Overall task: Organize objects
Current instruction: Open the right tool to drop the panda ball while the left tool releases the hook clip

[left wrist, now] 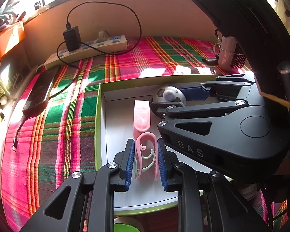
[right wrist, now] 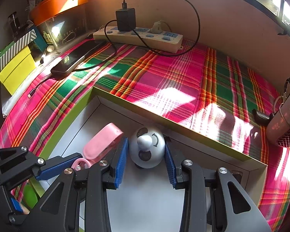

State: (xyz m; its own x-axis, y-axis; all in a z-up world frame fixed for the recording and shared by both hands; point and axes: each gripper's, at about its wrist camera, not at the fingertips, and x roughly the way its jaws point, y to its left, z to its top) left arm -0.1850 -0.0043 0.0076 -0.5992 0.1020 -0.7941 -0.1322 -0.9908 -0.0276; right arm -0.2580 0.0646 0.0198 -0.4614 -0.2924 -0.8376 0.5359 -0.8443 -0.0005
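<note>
In the left wrist view, the left claw [left wrist: 146, 160] is seen lowered into the green-rimmed box [left wrist: 97, 127], its blue pads set on either side of the pink clip [left wrist: 146, 150]. The pads appear to touch the clip's outer curves, so it is judged to be gripped, though lightly. A pink flat piece [left wrist: 141, 116] lies just beyond the clip, toward the far wall of the box. The right claw [left wrist: 176, 100] is seen reaching in from the right, at the far side of the box, around the silver round timer [left wrist: 169, 95]. A slip may be feared here: the clip is thin and springy, and it could twist out of the pads if they are squeezed unevenly.

In the right wrist view, the right claw [right wrist: 146, 158] is tilted steeply down into the box [right wrist: 137, 101], with the timer [right wrist: 147, 149] held between its pads near the far wall. Contact is seen on both sides, so the claw is closed on the timer. Its domed body could roll or pop free if lifted quickly. The left claw [right wrist: 67, 165] is crowded close beside it, and a collision between the two could be caused by any sideways move.
</note>
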